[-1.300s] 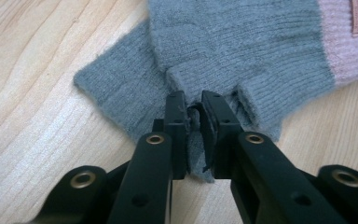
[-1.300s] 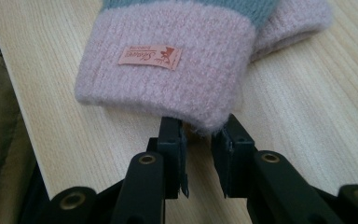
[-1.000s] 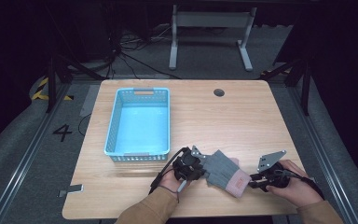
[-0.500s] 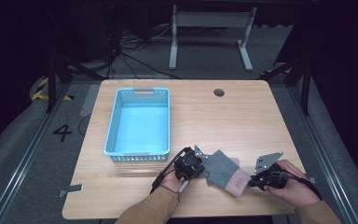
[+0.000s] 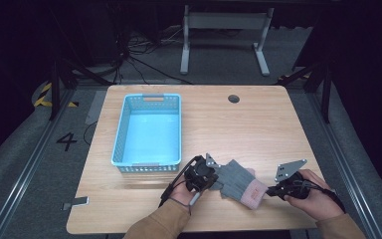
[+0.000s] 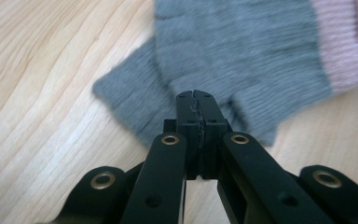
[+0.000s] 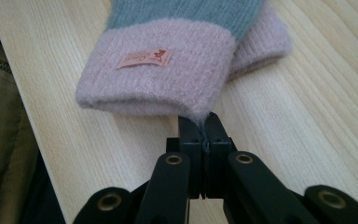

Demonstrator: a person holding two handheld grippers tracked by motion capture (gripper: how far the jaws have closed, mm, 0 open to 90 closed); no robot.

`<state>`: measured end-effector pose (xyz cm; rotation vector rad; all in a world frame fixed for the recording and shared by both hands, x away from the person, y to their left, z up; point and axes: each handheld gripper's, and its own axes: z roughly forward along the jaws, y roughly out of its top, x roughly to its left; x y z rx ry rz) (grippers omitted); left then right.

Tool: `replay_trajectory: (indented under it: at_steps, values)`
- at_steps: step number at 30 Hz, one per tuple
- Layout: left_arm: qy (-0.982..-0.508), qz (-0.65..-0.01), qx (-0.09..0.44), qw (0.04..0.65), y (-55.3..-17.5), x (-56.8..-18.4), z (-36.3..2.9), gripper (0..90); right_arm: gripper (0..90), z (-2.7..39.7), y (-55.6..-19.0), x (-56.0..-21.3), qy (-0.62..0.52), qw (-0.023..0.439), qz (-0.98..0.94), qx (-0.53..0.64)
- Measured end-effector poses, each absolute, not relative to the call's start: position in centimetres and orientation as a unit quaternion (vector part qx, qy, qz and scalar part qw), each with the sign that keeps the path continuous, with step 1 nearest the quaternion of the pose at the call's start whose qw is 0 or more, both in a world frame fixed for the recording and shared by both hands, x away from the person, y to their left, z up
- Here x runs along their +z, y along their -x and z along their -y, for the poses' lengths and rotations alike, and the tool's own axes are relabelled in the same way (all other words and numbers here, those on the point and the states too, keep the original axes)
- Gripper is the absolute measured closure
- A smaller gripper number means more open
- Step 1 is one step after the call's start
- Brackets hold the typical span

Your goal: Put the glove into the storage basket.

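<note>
The grey-and-pink glove [image 5: 238, 182], lying on the table [image 5: 258, 124] beside the blue basket [image 5: 149, 129] (empty so far), is pinched at both ends by the left gripper [image 6: 195, 95] and right gripper [image 7: 204, 123], its transfer judged still pending.

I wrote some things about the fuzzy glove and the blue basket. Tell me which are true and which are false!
1. The glove lies on the table, not in the basket. True.
2. The basket has toys in it. False: nothing lies in it.
3. The left gripper pinches the grey end of the glove. True: its jaws are closed on the knit edge.
4. The right gripper is wide open above the glove. False: its jaws have just closed on the edge of the pink cuff.
5. The cuff has a small label sewn on it. True.
6. The glove is red all over. False: it is grey with a pink cuff.
</note>
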<state>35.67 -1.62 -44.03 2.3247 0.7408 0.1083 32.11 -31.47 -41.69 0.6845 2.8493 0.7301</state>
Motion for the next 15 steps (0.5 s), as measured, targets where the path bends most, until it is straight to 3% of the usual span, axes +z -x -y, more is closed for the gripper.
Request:
replay_trajectory:
  at_steps: [2,7,15]
  values:
    - [-0.896,-0.288,0.039,0.337,-35.83,-44.18,1.63,84.3,80.9,31.63,-32.17,-41.84,-0.227,0.057,-0.942,0.241]
    - [-0.899,-0.290,0.034,0.327,-35.99,-44.62,1.93,75.2,75.8,31.78,-32.17,-41.98,-0.227,0.052,-0.943,0.237]
    - [-0.902,-0.282,0.026,0.325,-36.01,-44.83,2.31,72.8,72.5,32.02,-32.03,-41.66,-0.223,0.051,-0.942,0.247]
